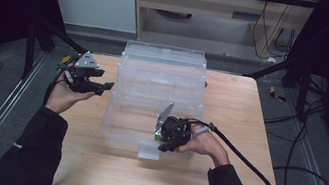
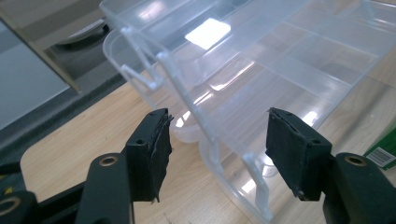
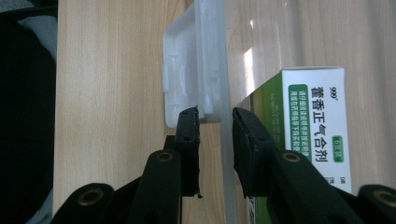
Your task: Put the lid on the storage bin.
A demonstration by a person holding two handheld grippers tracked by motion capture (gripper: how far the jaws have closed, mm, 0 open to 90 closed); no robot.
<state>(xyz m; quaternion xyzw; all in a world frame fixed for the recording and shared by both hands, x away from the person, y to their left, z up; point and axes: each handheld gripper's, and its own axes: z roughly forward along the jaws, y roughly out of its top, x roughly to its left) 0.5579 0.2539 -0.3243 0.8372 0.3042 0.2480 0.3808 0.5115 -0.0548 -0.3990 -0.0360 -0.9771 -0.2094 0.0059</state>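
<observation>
Leftmost, left claw (image 1: 109,85) held up off the worktop (image 1: 236,104) in the person's left hand (image 1: 62,98), beside the left end of the clear plastic organizer box (image 1: 159,79), apart from it. Jaws released, wide apart, nothing between the pads; in the left gripper view (image 2: 217,144) box corner and its hinged edge seen past the gap, not touched. Grey three-cornered plate on top, cable trailing toward the sleeve.

Centre: organizer box (image 2: 261,60) lying open on the worktop, lid folded back toward the far edge, shallow divided compartments visible through the clear plastic. Front wall facing the person, white latch tab (image 1: 148,150) hanging at its near edge.

Right of centre: right claw (image 1: 162,147) in the person's right hand (image 1: 205,142), pointed down at the front wall of the box, close by the latch. In the right gripper view (image 3: 215,116) jaws narrowed round the clear front wall just beside the latch tab (image 3: 187,70); one jaw outside the box, the other inside. Cannot tell whether the pads actually press on the plastic.

Inside the box, just beside the inner jaw: green and white medicine carton (image 3: 317,121) with printed characters, lying against the front wall. Sliver of the same carton at the right edge of the left gripper view (image 2: 385,149)
</observation>
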